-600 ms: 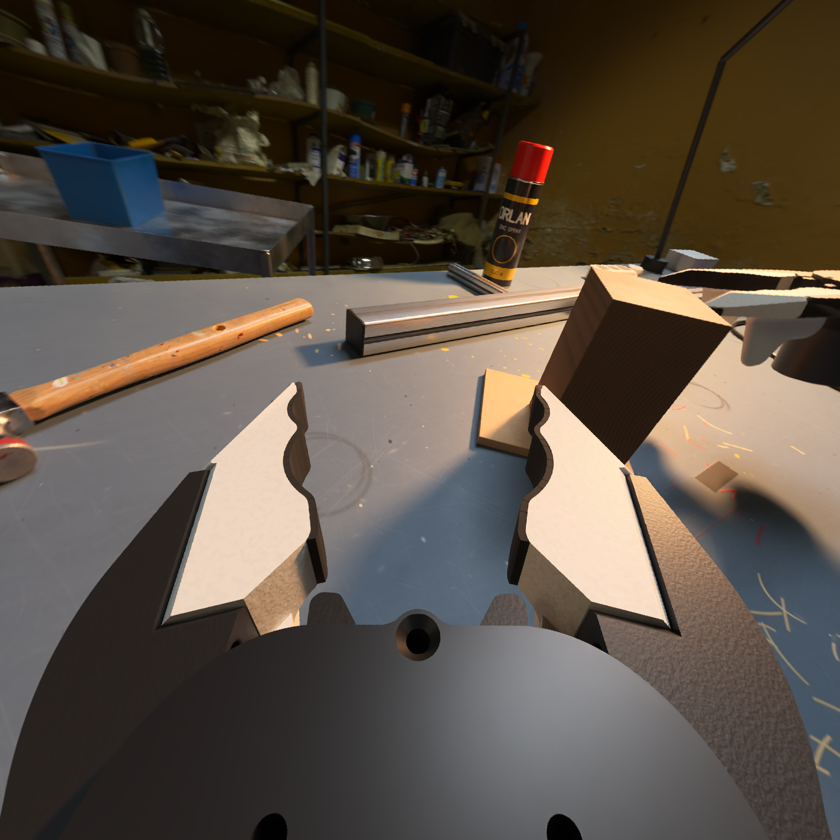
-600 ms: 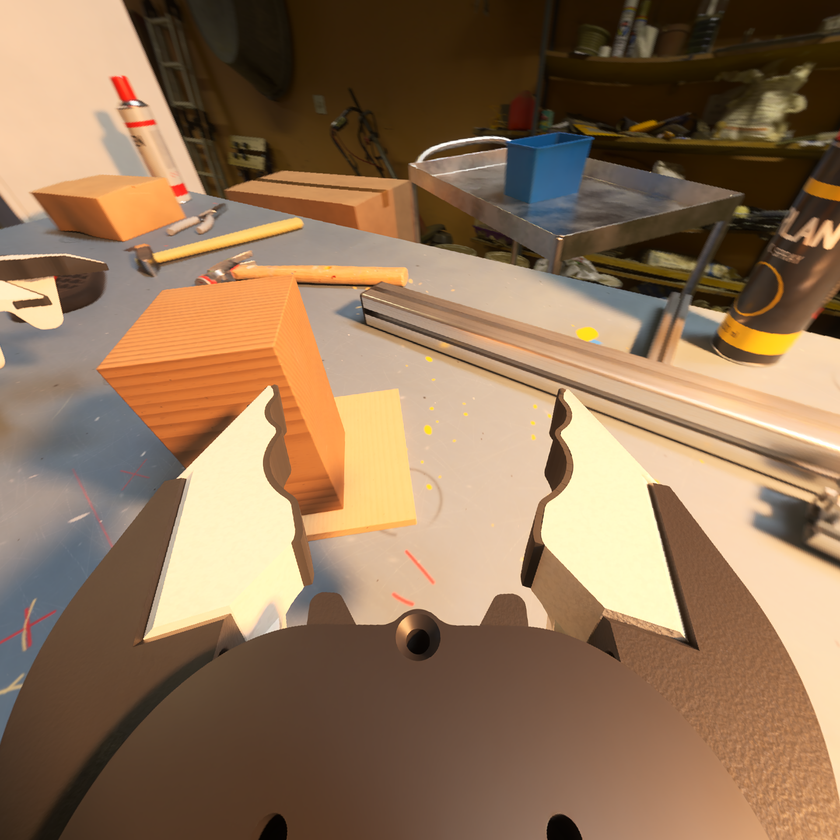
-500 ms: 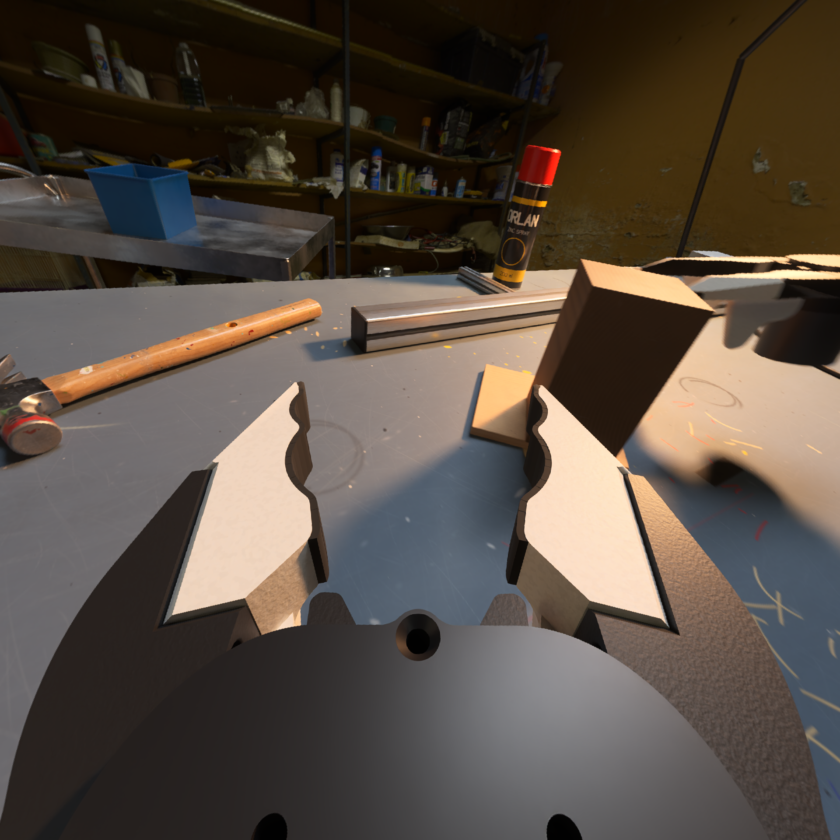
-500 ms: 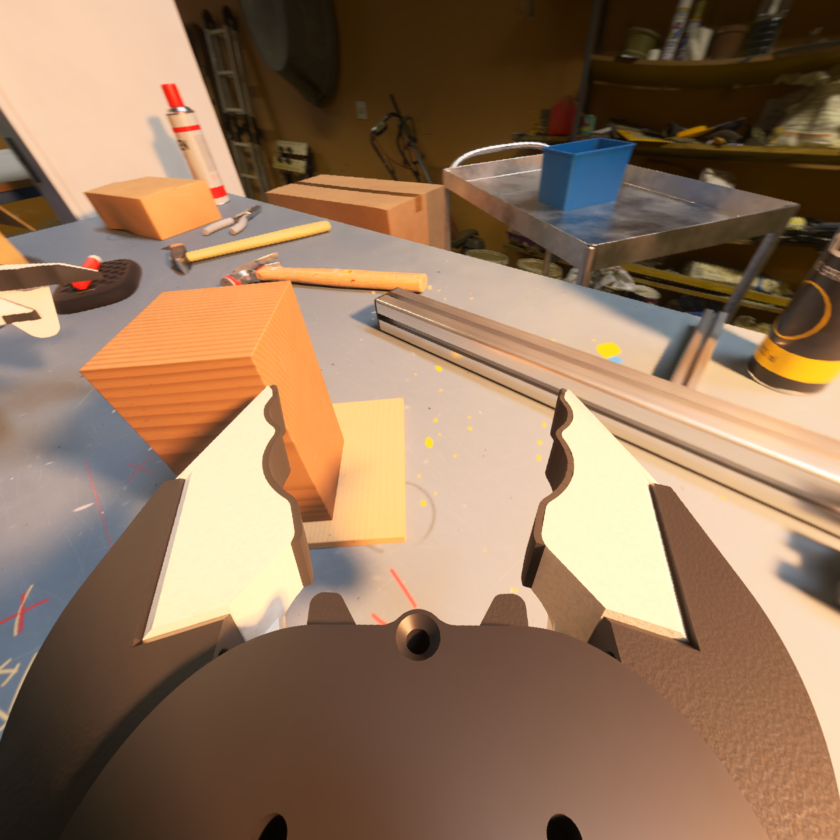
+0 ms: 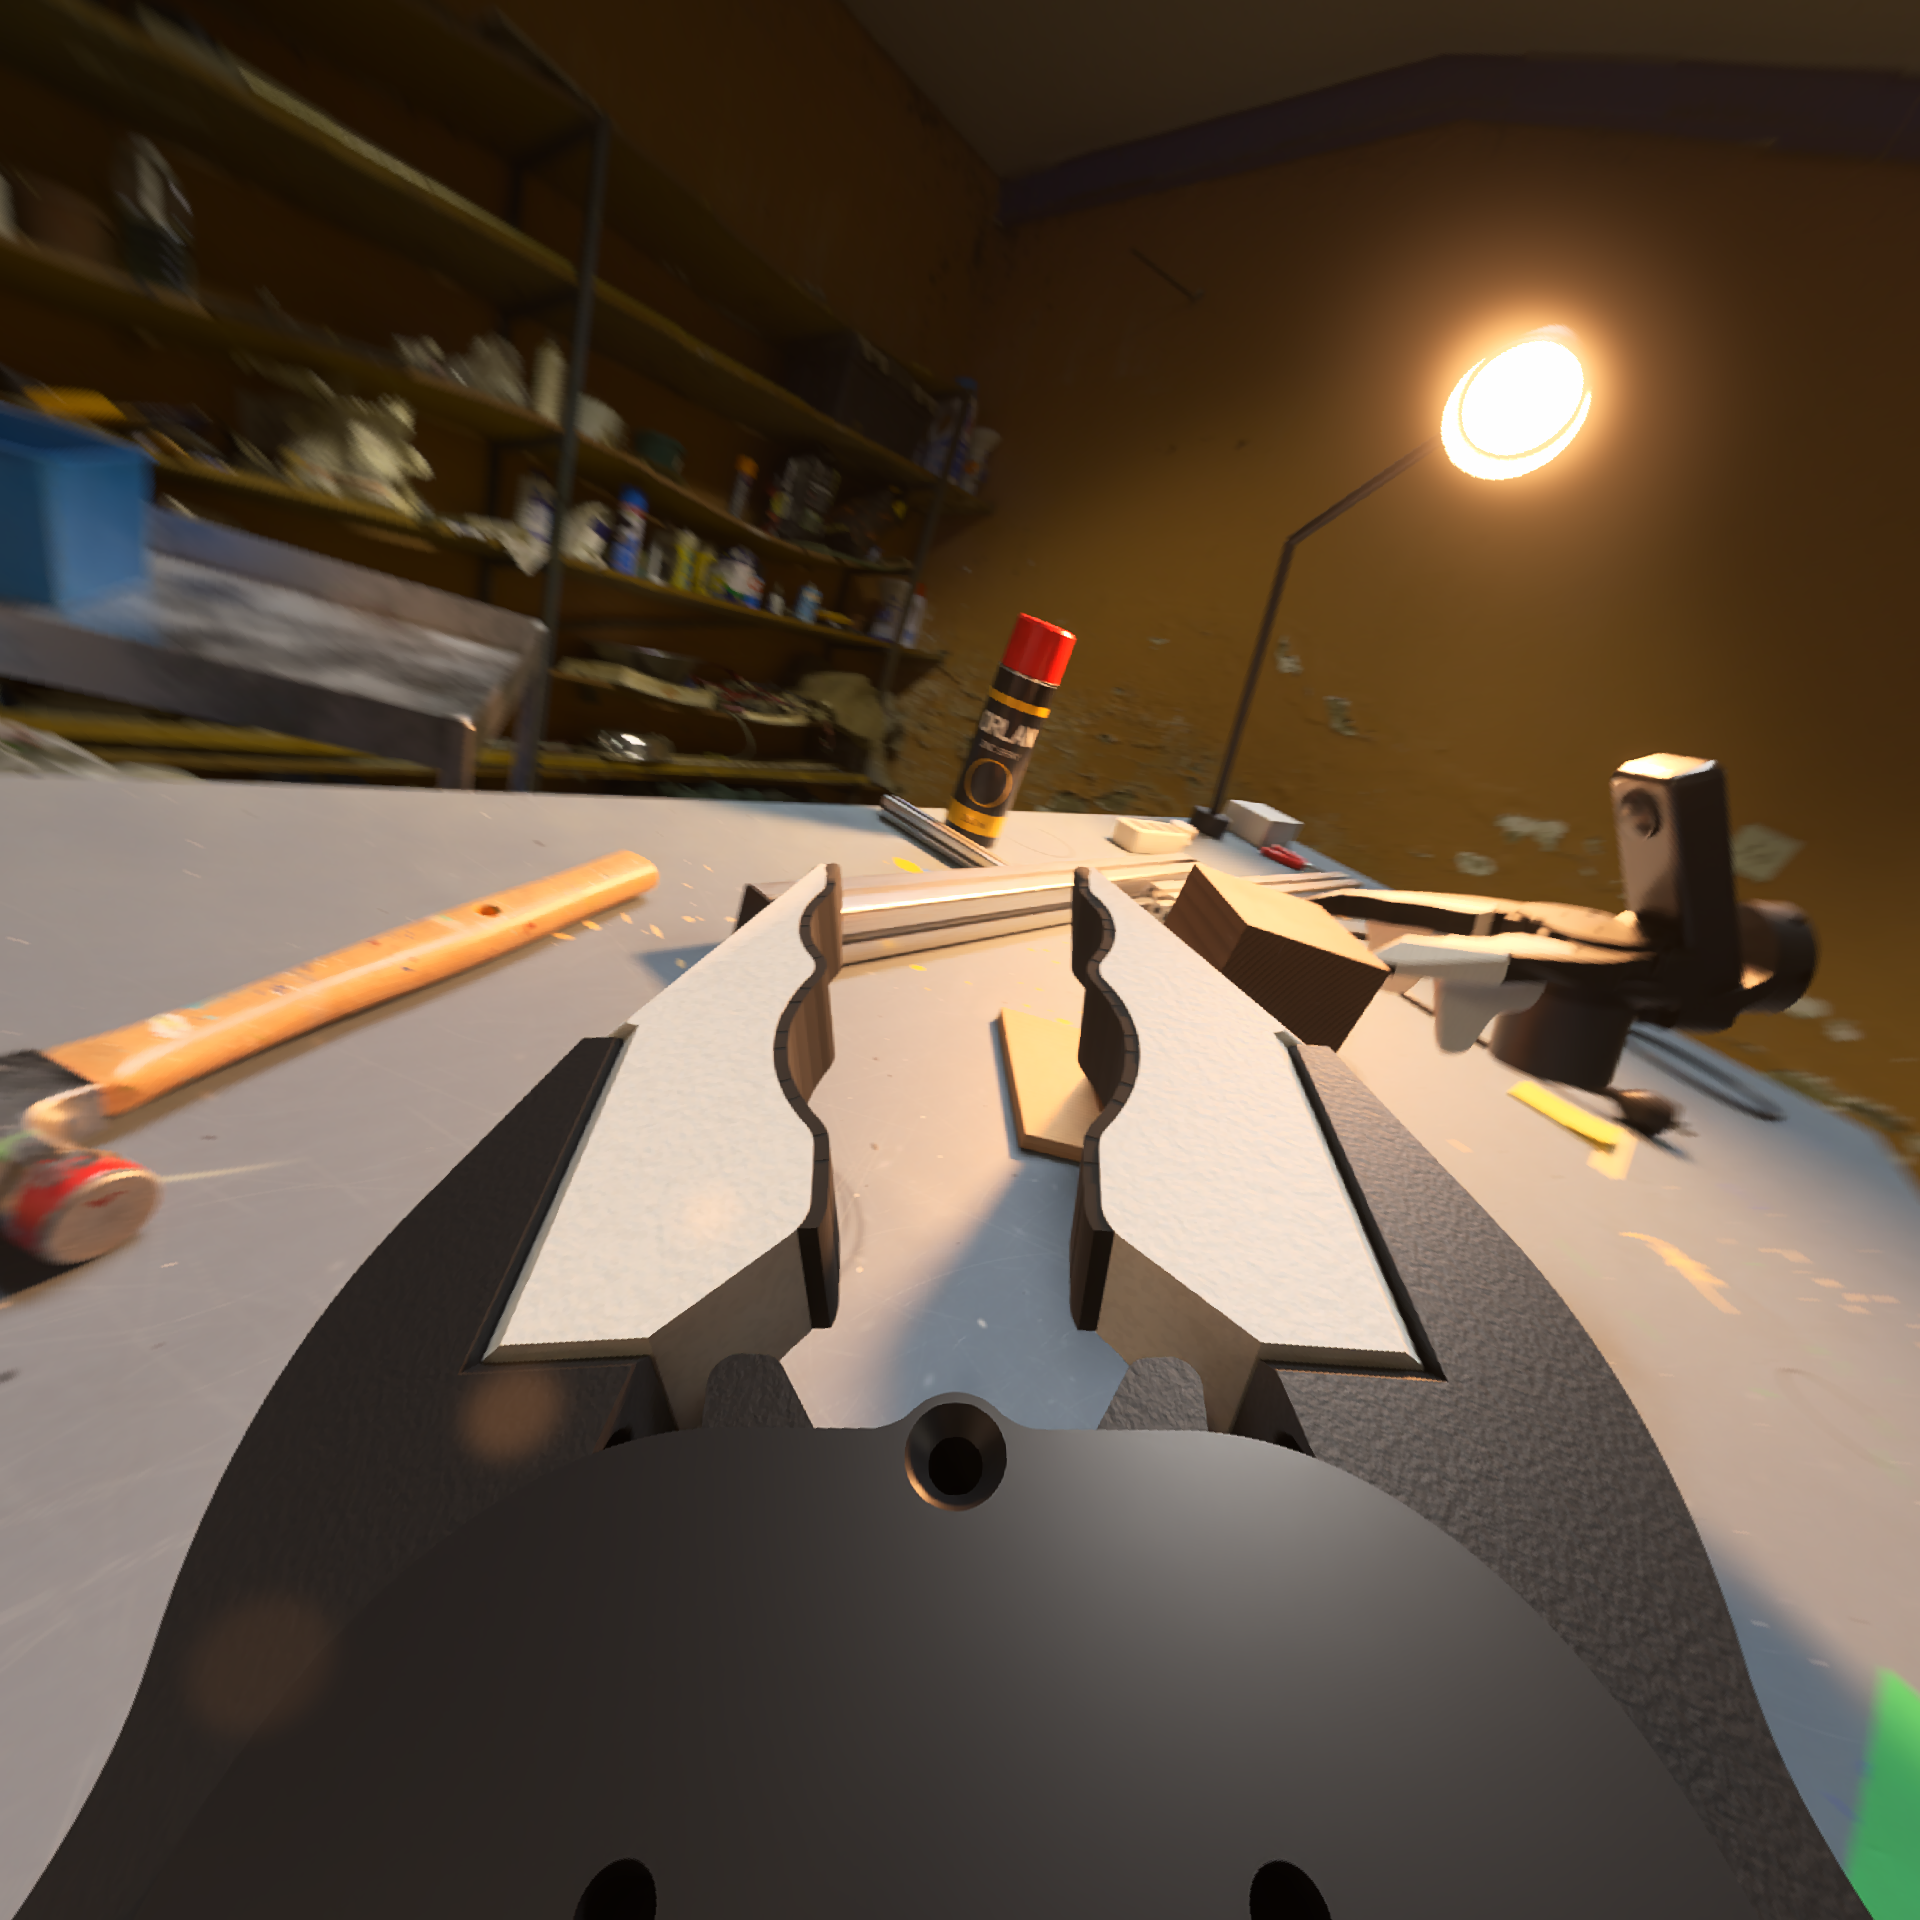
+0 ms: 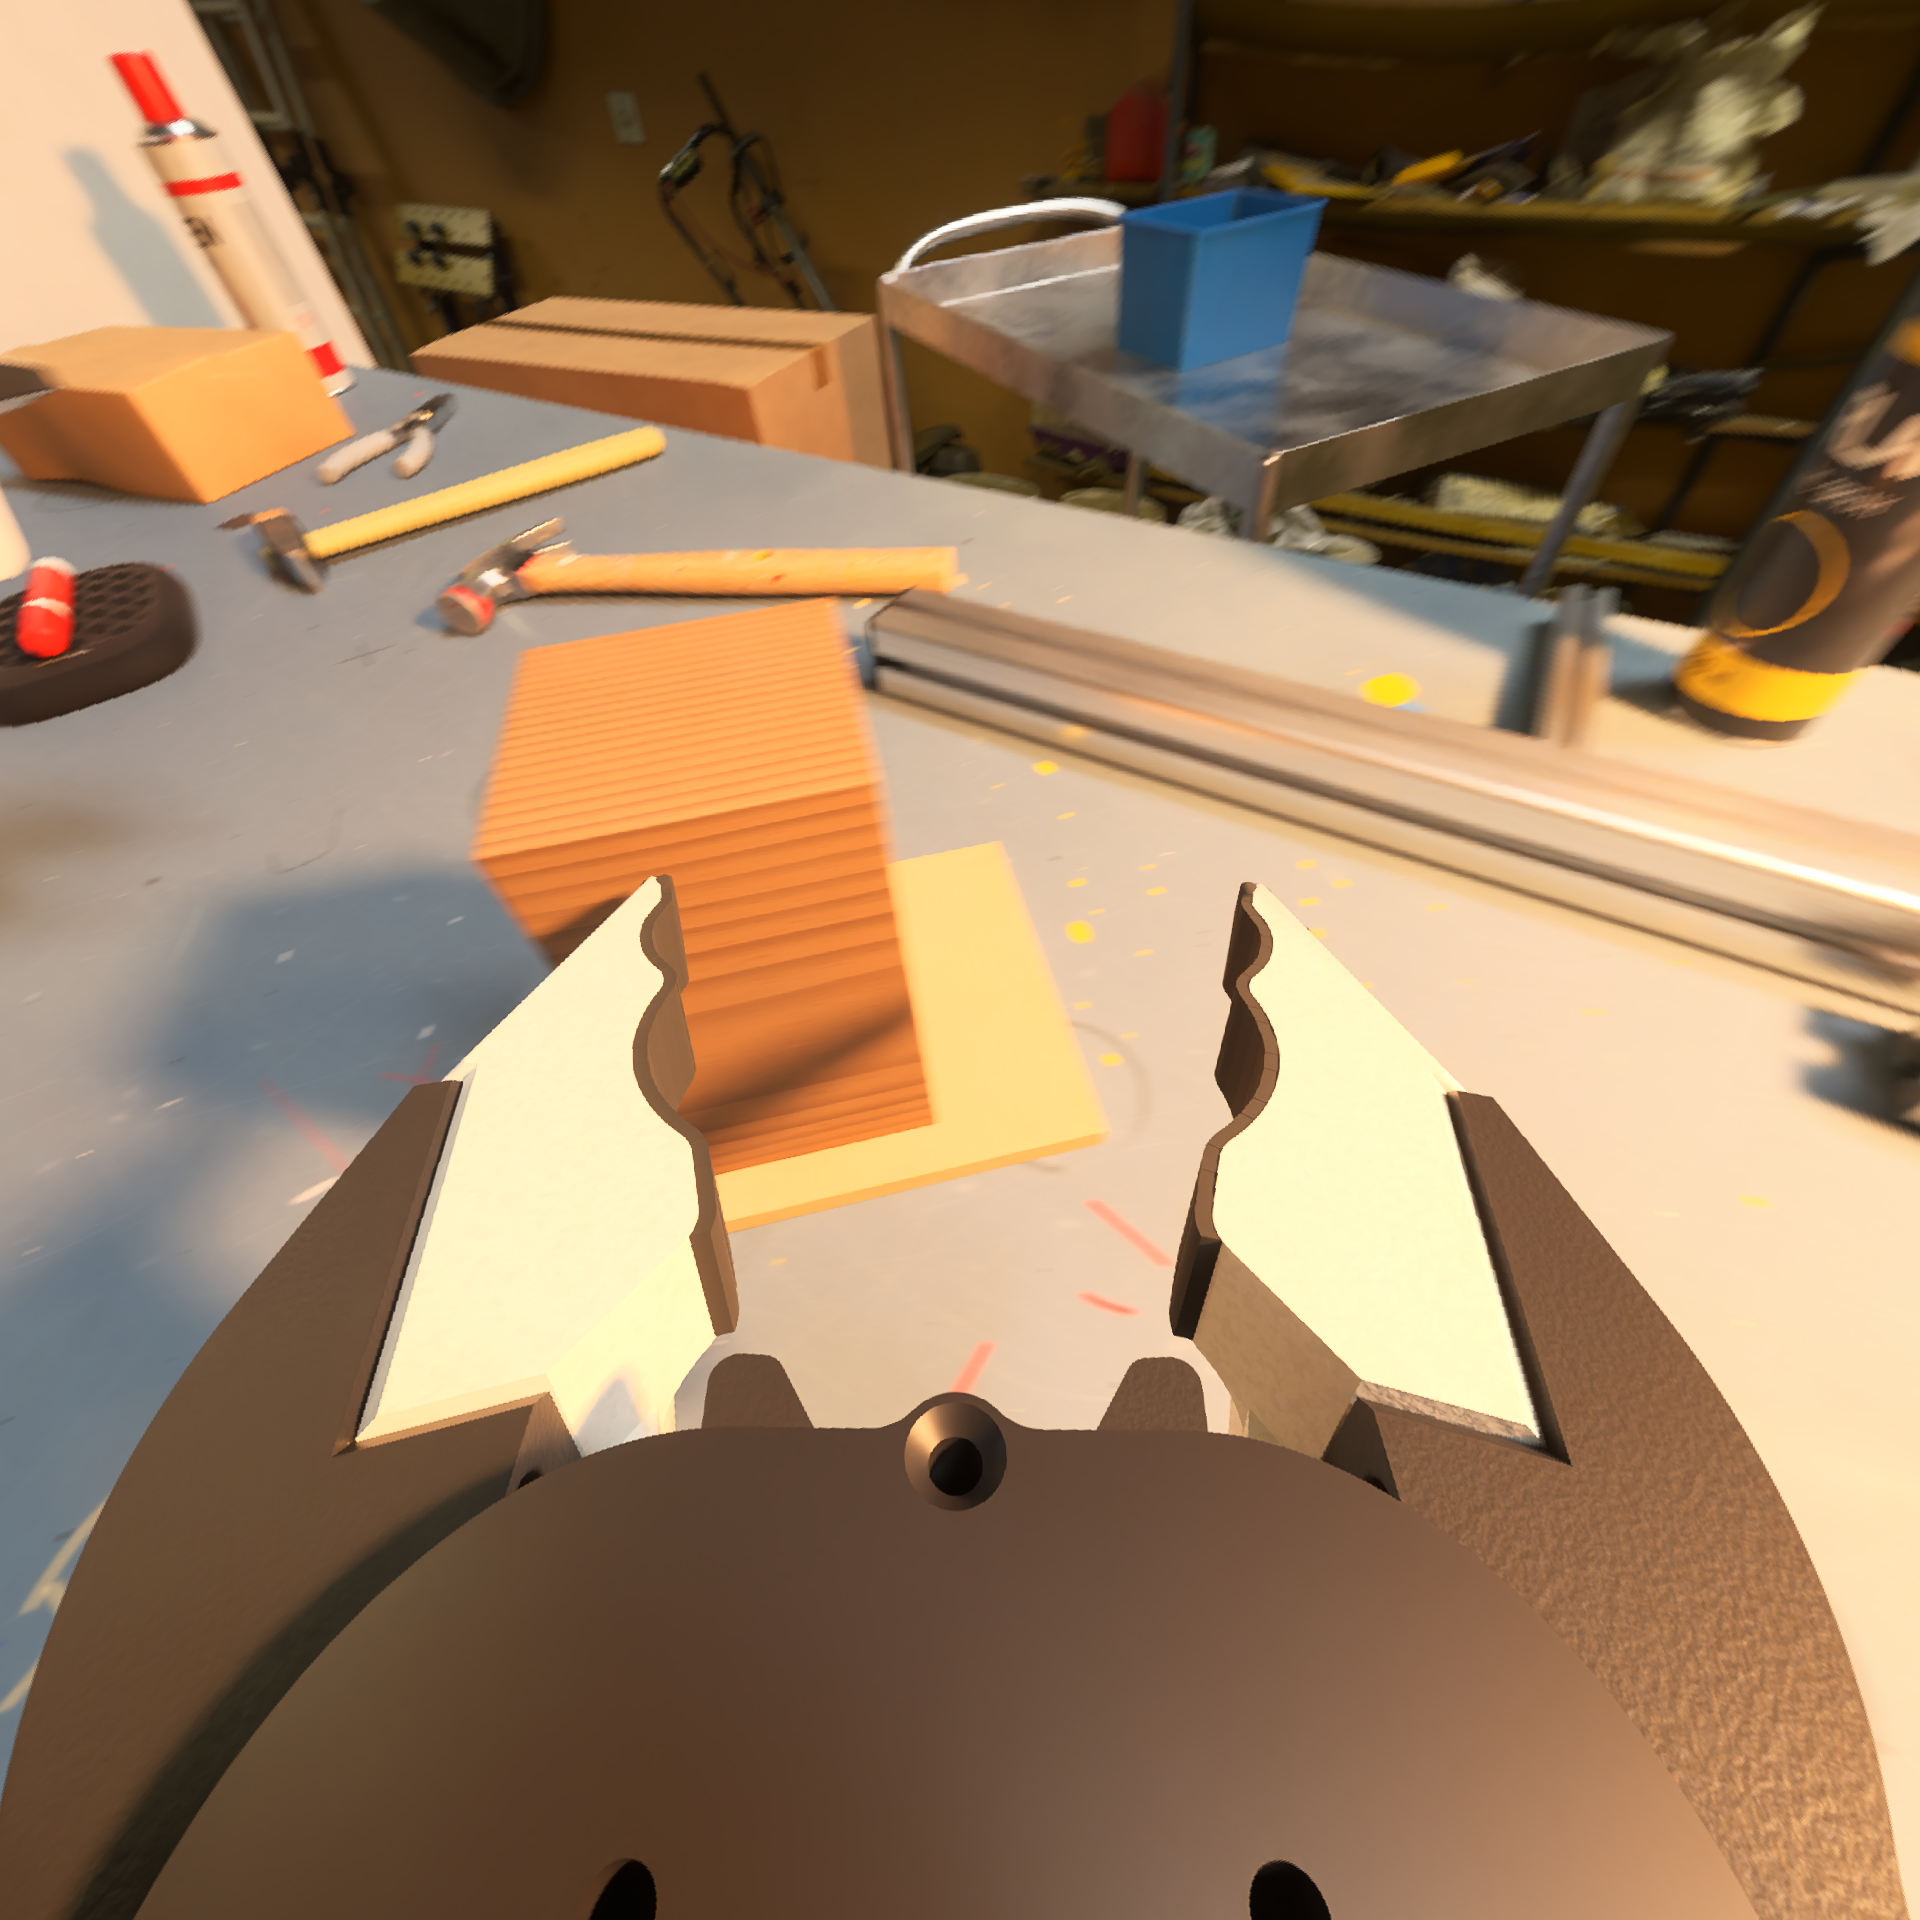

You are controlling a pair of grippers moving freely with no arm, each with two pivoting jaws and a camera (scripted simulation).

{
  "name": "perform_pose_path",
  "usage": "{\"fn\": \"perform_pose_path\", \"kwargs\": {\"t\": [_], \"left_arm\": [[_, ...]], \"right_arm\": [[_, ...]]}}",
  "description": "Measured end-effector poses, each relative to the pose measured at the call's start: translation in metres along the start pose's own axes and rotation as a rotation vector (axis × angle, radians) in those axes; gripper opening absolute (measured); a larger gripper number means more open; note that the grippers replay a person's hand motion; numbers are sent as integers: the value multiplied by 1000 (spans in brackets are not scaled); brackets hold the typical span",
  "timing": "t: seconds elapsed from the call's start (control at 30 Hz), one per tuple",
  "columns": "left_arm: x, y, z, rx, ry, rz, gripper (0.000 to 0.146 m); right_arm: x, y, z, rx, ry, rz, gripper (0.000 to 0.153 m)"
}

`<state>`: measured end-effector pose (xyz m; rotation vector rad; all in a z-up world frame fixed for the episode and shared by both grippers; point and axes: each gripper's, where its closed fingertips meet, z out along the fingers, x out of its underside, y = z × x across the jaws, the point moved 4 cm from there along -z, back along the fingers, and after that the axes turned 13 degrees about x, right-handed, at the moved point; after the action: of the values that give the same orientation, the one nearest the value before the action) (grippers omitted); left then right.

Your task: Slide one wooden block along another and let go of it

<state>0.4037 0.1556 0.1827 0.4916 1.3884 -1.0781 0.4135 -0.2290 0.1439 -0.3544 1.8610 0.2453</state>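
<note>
- The left gripper [image 5: 954, 894] hangs low over the grey tabletop [image 5: 312, 1195] with its fingers apart and nothing between them; the gap is narrower than the other gripper's, yet bare tabletop shows through it.
- The tall wooden block [image 6: 717, 831] stands on the thin flat wooden block [image 6: 987, 997], covering that block's left part in the right wrist view; the flat block's right strip and near edge stay uncovered.
- In the left wrist view the tall wooden block [image 5: 1273, 951] lies ahead and to the right, outside the left gripper's right finger [image 5: 1195, 1091]; the thin flat wooden block [image 5: 1044, 1081] shows between the two fingers, partly hidden by that right finger.
- The right gripper [image 6: 954, 894] is spread wide and holds nothing; the tall block sits just past its left finger [image 6: 582, 1122], whose tip overlaps the block's near face; whether they touch cannot be told.
- In the left wrist view the right gripper [image 5: 1455, 966] shows at the far side of the tall block, close to it.
- A long metal rail [image 6: 1351, 758] lies beyond both blocks; a wooden-handled hammer [image 5: 343, 977] lies well to the left of the left gripper; a spray can with a red cap [image 5: 1013, 727] stands at the tabletop's far edge; a lit lamp [image 5: 1517, 405] shines above it.
</note>
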Motion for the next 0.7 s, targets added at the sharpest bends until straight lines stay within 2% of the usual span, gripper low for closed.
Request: {"fn": "perform_pose_path", "kwargs": {"t": [0.1,0.2,0.37,0.5,0.57,0.67,0.7], "left_arm": [[6,17,19,130,51,-134,30],[28,14,43,254,179,-187,24],[48,-8,60,379,235,-221,14],[69,-32,69,373,325,-167,10],[74,-43,74,356,289,-163,0],[80,-56,78,318,261,-142,0],[82,-60,79,303,255,-135,0]], "right_arm": [[8,37,3,-69,12,27,107],[12,67,11,-104,21,23,116],[12,72,23,-49,9,1,128],[9,67,32,-92,21,-5,118],[8,66,35,-151,22,-10,109],[7,63,40,-233,21,-1,96],[7,60,41,-263,18,-1,96]]}}
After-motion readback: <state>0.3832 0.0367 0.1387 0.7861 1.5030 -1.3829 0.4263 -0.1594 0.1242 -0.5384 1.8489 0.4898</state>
